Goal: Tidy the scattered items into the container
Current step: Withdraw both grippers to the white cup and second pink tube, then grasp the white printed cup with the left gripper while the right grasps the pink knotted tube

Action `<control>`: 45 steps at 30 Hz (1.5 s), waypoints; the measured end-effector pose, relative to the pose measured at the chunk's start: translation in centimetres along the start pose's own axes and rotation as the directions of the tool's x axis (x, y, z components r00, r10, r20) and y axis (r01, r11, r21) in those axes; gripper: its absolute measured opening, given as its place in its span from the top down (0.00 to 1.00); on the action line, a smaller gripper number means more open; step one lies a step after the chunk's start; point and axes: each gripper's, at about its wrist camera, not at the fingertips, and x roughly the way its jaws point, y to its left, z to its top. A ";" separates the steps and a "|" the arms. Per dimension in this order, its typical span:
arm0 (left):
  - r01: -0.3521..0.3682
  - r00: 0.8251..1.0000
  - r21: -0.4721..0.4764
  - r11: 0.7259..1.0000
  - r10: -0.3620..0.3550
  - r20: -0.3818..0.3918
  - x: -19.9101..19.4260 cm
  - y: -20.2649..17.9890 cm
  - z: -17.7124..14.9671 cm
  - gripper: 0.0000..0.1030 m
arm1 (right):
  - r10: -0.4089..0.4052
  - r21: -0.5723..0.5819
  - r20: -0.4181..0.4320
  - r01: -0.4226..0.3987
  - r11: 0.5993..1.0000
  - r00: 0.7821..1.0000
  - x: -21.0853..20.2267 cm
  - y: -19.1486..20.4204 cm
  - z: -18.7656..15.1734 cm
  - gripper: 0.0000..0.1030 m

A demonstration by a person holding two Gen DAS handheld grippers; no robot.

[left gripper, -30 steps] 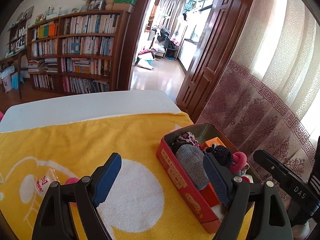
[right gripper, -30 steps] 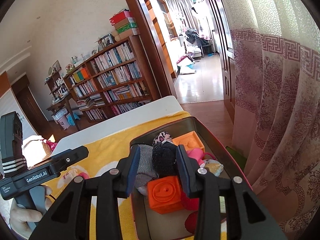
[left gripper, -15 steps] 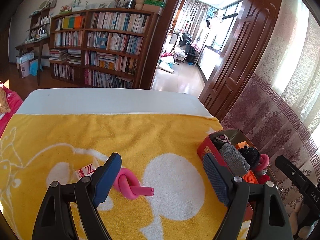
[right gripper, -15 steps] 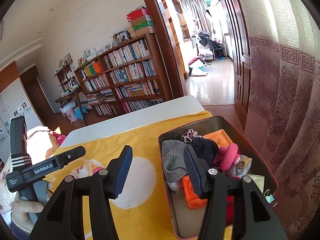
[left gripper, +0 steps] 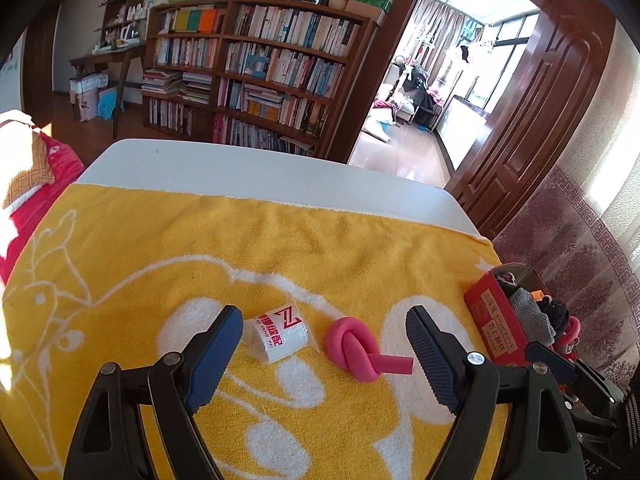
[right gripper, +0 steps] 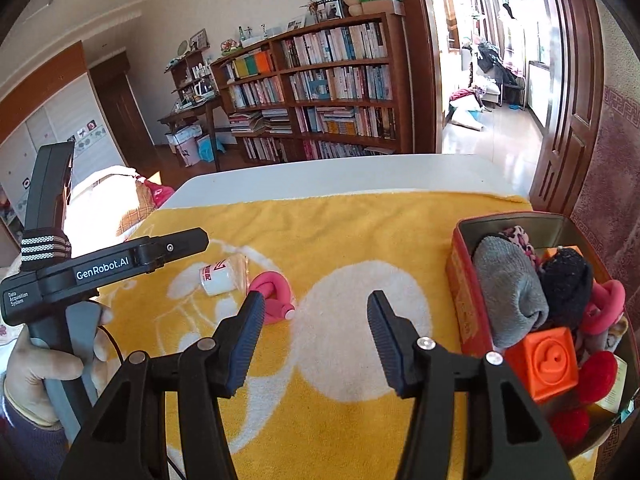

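A pink knotted foam tube (left gripper: 356, 346) and a small white wrapped roll (left gripper: 280, 334) lie on the yellow towel (left gripper: 200, 248). My left gripper (left gripper: 324, 356) is open and empty, just in front of both items. The red tin box (right gripper: 466, 292) stands at the towel's right edge, holding a grey sock (right gripper: 508, 288), a black sock (right gripper: 566, 280), an orange cube (right gripper: 548, 360) and other soft items. My right gripper (right gripper: 316, 340) is open and empty, left of the box. The pink tube (right gripper: 272, 292) and the roll (right gripper: 216, 278) show in the right wrist view too.
The white table (left gripper: 240, 168) extends beyond the towel's far edge. A patterned curtain (left gripper: 580, 248) hangs right of the box. A bookshelf (left gripper: 256, 68) and an open doorway (left gripper: 440, 80) stand behind. A red cushion (left gripper: 32, 184) lies at the left.
My right gripper let go of the black sock in the box, opened and drew back to the left. My left gripper swung left from the box to the pink tube and the roll.
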 end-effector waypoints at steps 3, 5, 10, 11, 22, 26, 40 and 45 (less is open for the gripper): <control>-0.009 1.000 -0.016 1.000 0.009 -0.016 0.7 0.7 -0.2 0.17 | 0.010 -0.014 -0.025 -0.011 1.000 1.000 1.1 0.6 -0.2 0.44; -0.017 0.999 -0.027 0.999 0.016 -0.035 1.5 1.0 -0.4 0.17 | 0.011 -0.022 -0.036 -0.012 1.000 0.999 1.6 0.9 -0.4 0.44; -0.050 0.996 -0.064 0.997 0.045 -0.077 3.6 1.8 -0.4 0.17 | 0.016 -0.026 -0.066 -0.017 1.000 0.998 2.7 1.1 -0.7 0.44; -0.054 0.995 -0.071 0.996 0.048 -0.083 4.0 1.9 -0.3 0.17 | 0.016 -0.026 -0.071 -0.018 1.000 0.997 2.9 1.1 -0.6 0.44; -0.106 0.985 -0.091 0.990 0.092 -0.144 7.8 2.4 -0.3 0.17 | 0.033 -0.043 -0.105 -0.038 0.998 0.994 4.9 1.8 -0.7 0.43; -0.141 0.980 -0.096 0.985 0.126 -0.153 8.6 3.0 -0.5 0.17 | 0.036 -0.045 -0.107 -0.041 0.998 0.994 5.1 1.6 -0.6 0.38; -0.157 0.983 -0.020 0.987 0.154 -0.102 9.1 3.0 -0.6 0.42 | 0.046 -0.065 -0.137 -0.055 0.996 0.990 6.8 2.0 -0.6 0.38; -0.121 0.989 -0.043 0.992 0.117 -0.091 8.8 3.7 -0.4 0.51 | 0.049 -0.066 -0.161 -0.060 0.996 0.986 8.0 2.2 -0.7 0.38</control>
